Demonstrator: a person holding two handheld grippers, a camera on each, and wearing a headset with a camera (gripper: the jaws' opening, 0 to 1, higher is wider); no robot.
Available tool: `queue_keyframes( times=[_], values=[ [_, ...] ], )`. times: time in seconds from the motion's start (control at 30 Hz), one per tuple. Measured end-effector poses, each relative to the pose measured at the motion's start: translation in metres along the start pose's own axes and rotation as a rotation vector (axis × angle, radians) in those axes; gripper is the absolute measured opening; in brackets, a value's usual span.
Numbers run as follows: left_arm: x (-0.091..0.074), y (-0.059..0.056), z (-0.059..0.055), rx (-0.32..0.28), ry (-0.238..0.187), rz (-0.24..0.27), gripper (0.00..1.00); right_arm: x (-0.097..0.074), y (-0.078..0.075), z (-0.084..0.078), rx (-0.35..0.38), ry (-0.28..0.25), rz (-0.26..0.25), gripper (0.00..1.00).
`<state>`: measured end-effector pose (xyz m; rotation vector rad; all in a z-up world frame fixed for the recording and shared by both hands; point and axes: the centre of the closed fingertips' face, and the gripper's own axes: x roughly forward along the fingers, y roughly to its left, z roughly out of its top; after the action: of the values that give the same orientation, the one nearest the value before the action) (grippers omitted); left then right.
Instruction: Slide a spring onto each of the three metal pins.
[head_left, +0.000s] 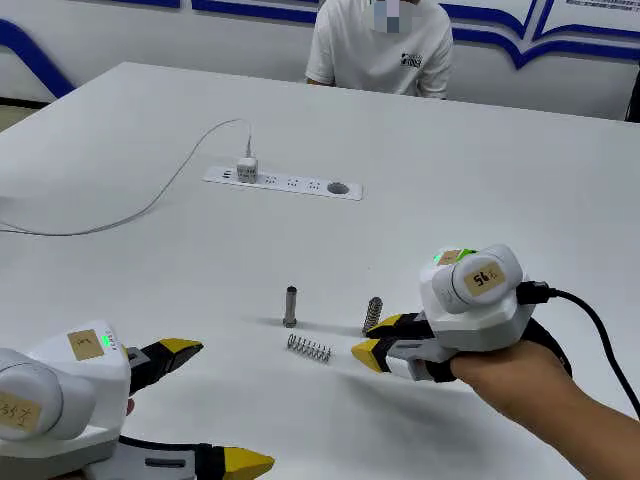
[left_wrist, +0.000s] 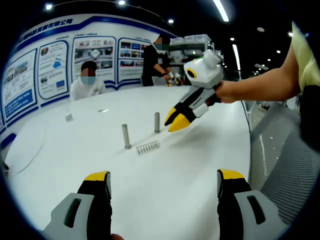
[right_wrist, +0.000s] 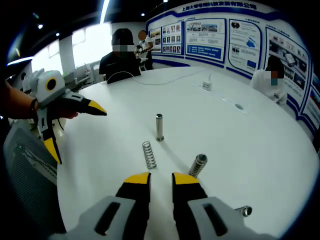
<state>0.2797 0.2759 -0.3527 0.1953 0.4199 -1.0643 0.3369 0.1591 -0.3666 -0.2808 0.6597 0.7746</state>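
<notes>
Silver coil spring (head_left: 309, 348) is lying flat on the white tabletop (head_left: 480, 180), loose and on its side, just nearer than the two upright pins and between them. Left of it and a little further back stands the bare short steel pin (head_left: 290, 305), upright, nothing on its shaft. Over to the right, the second upright steel pin (head_left: 376, 300) already wears a fitted spring (head_left: 372, 318) wound around it.

Right gripper (head_left: 368, 338), white body with black jaws tipped in yellow, sits low over the table. Its tips are just beside that sprung pin and near the right end of the loose spring, and from the head view it doesn't look to be touching either. Its jaws are parted by a narrow gap with nothing between them. Its own view looks straight along that gap at the loose spring and the bare pin beyond. Down in the corner of that view, by the gripper's body, a small shiny metal piece (right_wrist: 243, 211) lies on the table. Too little of it shows to say what it is.

Left gripper (head_left: 236, 404), same make, is at the near left of the table, well apart from the pins, jaws spread wide and empty.

Across the table there's a white power strip (head_left: 285, 183) with a white plug adapter (head_left: 247, 168) in it. A white cable (head_left: 150, 200) curls off to the left, and a person in a white T-shirt (head_left: 380, 45) is seated on the far side.
</notes>
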Motion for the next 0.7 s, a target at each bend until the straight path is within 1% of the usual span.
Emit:
queue_keyframes(
  times=[0.13, 0.3, 0.43, 0.7],
  values=[
    [-0.002, 0.0, 0.002, 0.001, -0.001, -0.004, 0.89, 0.002, 0.003, 0.005, -0.007, 0.001, 0.007, 0.18],
    [-0.006, 0.0, 0.0, -0.005, 0.005, -0.005, 0.89, 0.006, 0.01, 0.011, -0.031, 0.012, 0.025, 0.18],
    [-0.007, 0.003, -0.002, -0.011, 0.01, -0.002, 0.89, 0.011, 0.011, 0.017, -0.049, 0.021, 0.04, 0.18],
    [-0.002, 0.011, 0.002, -0.019, 0.012, 0.004, 0.89, 0.029, 0.016, 0.031, -0.103, 0.041, 0.087, 0.18]
  ],
)
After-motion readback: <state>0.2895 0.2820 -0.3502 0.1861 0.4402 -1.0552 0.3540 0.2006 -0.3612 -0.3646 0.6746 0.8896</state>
